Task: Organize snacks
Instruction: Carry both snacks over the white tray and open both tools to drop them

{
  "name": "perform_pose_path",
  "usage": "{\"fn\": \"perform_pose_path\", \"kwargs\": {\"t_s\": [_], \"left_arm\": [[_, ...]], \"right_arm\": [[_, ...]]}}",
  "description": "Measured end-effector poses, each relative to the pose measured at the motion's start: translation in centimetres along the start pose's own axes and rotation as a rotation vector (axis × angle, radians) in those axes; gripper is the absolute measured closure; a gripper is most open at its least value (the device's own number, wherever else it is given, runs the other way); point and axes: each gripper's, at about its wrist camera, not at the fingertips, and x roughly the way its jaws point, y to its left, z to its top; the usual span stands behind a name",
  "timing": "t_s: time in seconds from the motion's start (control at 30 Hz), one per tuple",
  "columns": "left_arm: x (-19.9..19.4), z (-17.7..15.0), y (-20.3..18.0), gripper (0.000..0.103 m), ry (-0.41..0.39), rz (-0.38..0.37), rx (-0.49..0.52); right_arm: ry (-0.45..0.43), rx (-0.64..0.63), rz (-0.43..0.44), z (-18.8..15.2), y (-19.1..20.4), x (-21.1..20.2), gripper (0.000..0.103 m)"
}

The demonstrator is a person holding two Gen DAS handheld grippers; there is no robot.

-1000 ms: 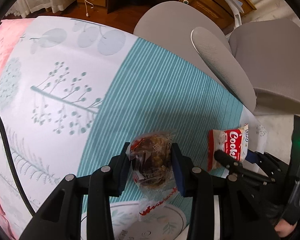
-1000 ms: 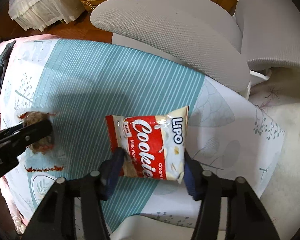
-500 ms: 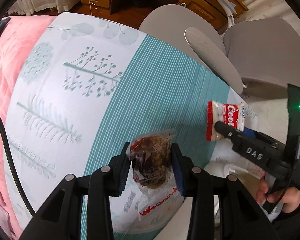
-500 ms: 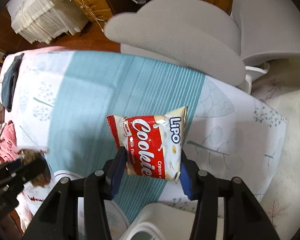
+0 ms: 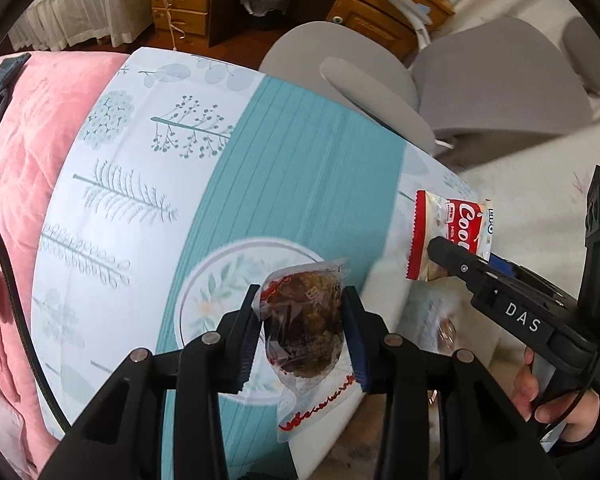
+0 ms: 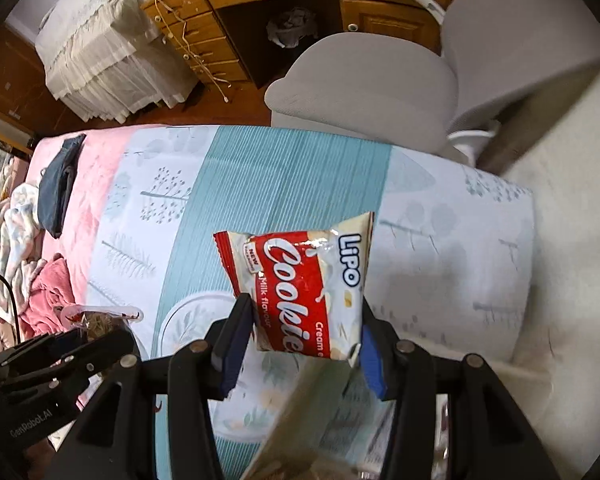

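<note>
My left gripper (image 5: 302,338) is shut on a clear-wrapped dark brown snack (image 5: 304,334) and holds it in the air above the teal-and-white cloth (image 5: 292,184). My right gripper (image 6: 304,346) is shut on a red-and-white Lipo cookie packet (image 6: 304,288), also held above the cloth. The packet also shows in the left wrist view (image 5: 446,236), to the right, in the right gripper (image 5: 448,254). The left gripper with its snack shows at the lower left of the right wrist view (image 6: 96,328). A pale box edge (image 6: 300,412) lies blurred just below the packet.
Grey chairs (image 6: 364,80) stand beyond the far edge of the cloth. A wooden desk (image 6: 284,12) is behind them. Pink bedding (image 5: 24,152) and a dark garment (image 6: 58,188) lie to the left. A cream surface (image 6: 572,240) is to the right.
Both grippers have risen and drawn back from the cloth with their snacks held. More of the bed, the printed circle and a pale box edge have come into view.
</note>
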Motion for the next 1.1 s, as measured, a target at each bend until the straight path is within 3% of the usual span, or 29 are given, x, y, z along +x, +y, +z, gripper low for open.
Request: {"fn": "perform_pose_path", "kwargs": {"t_s": [0.3, 0.57, 0.93, 0.97, 1.07, 1.1], "left_arm": [[-4.5, -6.2, -4.0, 0.065, -0.028, -0.046, 0.074], [-5.9, -11.0, -7.1, 0.065, -0.066, -0.072, 0.142], [-5.1, -16.4, -10.4, 0.065, -0.127, -0.127, 0.232], [-5.1, -16.8, -10.7, 0.059, -0.147, -0.116, 0.245], [-5.0, -17.8, -11.1, 0.022, -0.200, -0.065, 0.271], [-5.0, -18.0, -10.9, 0.021, -0.211, -0.058, 0.271]], "right_arm": [[-0.067, 0.085, 0.024, -6.5, -1.8, -5.7, 0.053], [-0.098, 0.164, 0.028, -12.6, -4.5, -9.0, 0.052], [-0.059, 0.281, 0.033, -21.2, -8.3, -9.2, 0.052], [-0.055, 0.285, 0.036, -21.8, -8.4, -9.1, 0.052], [-0.046, 0.300, 0.057, -23.3, -8.9, -8.7, 0.050], [-0.044, 0.309, 0.067, -23.7, -9.1, -8.5, 0.050]]}}
